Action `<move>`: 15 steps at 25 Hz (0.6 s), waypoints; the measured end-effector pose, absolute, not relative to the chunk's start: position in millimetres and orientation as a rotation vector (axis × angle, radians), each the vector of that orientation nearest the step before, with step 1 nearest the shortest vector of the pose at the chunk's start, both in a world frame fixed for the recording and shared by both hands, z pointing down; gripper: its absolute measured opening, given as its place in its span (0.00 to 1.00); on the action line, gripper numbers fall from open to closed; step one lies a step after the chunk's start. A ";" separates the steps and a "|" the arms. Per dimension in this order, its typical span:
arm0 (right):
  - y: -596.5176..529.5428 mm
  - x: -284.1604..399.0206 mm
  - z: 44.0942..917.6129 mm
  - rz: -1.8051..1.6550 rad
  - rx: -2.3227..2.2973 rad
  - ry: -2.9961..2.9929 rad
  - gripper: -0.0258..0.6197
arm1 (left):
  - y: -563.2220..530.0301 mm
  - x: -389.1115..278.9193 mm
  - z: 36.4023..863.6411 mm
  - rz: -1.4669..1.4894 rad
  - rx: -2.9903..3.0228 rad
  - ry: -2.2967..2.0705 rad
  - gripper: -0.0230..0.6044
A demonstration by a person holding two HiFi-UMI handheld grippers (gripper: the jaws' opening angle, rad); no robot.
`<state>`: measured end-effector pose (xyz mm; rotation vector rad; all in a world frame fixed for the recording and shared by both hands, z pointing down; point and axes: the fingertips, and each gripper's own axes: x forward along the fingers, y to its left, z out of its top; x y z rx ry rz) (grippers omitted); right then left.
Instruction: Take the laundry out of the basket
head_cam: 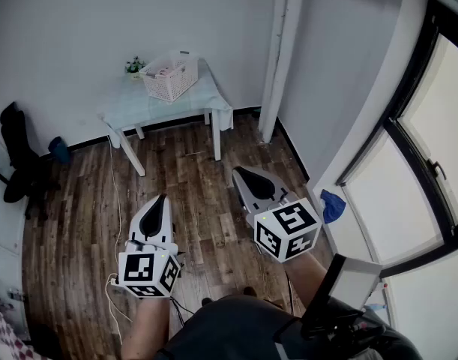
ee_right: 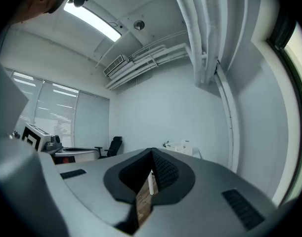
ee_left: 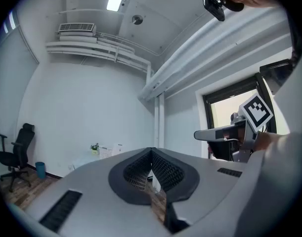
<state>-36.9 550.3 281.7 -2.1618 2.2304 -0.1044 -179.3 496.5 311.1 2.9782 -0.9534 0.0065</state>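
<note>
Basket [head_cam: 172, 79]: white, lattice-walled, rectangular, is standing upright with its top open | is sitting on the table [head_cam: 139, 105] by the far wall | Laundry [head_cam: 163, 71]: pale and pinkish pieces are lying inside, showing at the rim

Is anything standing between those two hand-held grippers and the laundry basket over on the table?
Nothing visible does. Only wooden floor separates the left hand-held gripper and right hand-held gripper from the table holding the basket; the black chair stands off to one side.
</note>
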 end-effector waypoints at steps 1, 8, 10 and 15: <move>552.5 -36.9 281.2 -0.098 -2.164 2.234 0.06 | 498.7 -178.9 312.5 0.005 2.971 -0.952 0.05; 559.1 -39.5 282.0 -0.093 -2.176 2.240 0.06 | 504.4 -182.8 327.8 0.046 2.940 -0.930 0.05; 559.5 -38.1 282.2 -0.090 -2.182 2.237 0.06 | 503.3 -182.7 329.9 0.045 2.928 -0.924 0.05; 556.3 -36.0 283.1 -0.068 -2.190 2.237 0.06 | 506.2 -180.2 324.7 0.004 2.935 -0.872 0.05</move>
